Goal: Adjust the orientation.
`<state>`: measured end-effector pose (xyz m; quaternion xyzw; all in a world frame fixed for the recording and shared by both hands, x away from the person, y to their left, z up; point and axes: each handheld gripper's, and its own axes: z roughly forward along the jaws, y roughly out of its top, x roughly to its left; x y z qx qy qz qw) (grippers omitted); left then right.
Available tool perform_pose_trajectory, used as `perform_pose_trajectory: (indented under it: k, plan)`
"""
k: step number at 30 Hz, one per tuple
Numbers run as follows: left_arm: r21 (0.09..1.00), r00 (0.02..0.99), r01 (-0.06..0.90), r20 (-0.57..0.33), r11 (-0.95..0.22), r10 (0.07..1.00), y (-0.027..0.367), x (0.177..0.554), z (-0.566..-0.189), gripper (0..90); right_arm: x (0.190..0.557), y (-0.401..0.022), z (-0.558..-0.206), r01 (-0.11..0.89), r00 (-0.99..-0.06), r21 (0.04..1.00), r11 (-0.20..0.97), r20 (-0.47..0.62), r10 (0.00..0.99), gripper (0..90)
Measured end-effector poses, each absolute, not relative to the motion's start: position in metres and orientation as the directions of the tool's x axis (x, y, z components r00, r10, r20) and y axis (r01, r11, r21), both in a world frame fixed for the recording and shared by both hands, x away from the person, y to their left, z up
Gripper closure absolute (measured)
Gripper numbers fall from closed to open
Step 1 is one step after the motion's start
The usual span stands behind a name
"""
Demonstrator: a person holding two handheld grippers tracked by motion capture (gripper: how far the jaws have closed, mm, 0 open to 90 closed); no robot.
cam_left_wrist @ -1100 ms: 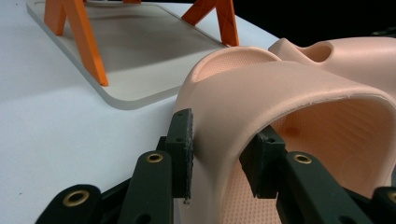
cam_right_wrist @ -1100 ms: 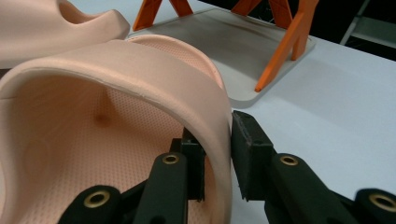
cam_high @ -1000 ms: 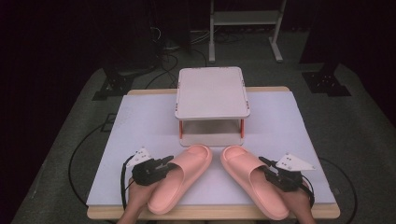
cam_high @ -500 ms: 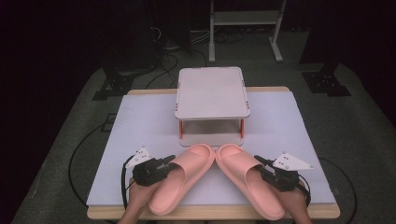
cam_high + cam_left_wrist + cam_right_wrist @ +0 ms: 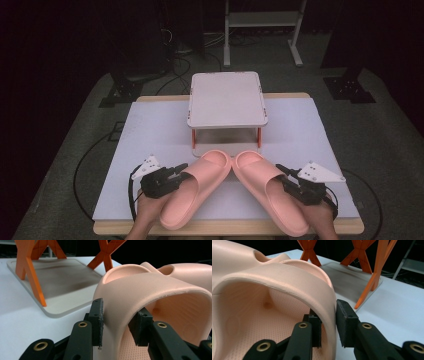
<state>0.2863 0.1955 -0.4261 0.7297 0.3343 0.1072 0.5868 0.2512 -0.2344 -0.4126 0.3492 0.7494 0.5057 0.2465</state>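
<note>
White tabletop [image 5: 150, 130] is carrying two pink slippers, toes meeting ahead of the fingers below the small rack [image 5: 227, 97], left gripper [image 5: 172, 176] and right gripper [image 5: 286, 177] each pinching a strap wall, seemingly to steer them

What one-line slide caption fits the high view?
Two hand-held grippers, left and right, each clamp a pink slipper before a small rack.

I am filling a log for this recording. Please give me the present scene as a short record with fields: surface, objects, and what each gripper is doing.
surface: white table top
rack: small two-level shelf with orange legs, behind the slippers
left gripper: shut on left slipper, jaws on its strap wall
right gripper: shut on right slipper, same way
slippers: pink, toes close together near the rack
</note>
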Motion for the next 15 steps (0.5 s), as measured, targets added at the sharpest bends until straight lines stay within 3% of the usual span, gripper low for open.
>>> perform_pose_trajectory:
  k: [15]
  plan:
    - [0.94,0.764,0.33,-0.208,-0.092,0.611,0.194,0.285,-0.398,66.3,0.248,-0.236,-0.389,0.251,-0.629,0.938,0.237,-0.028,0.777,74.4]
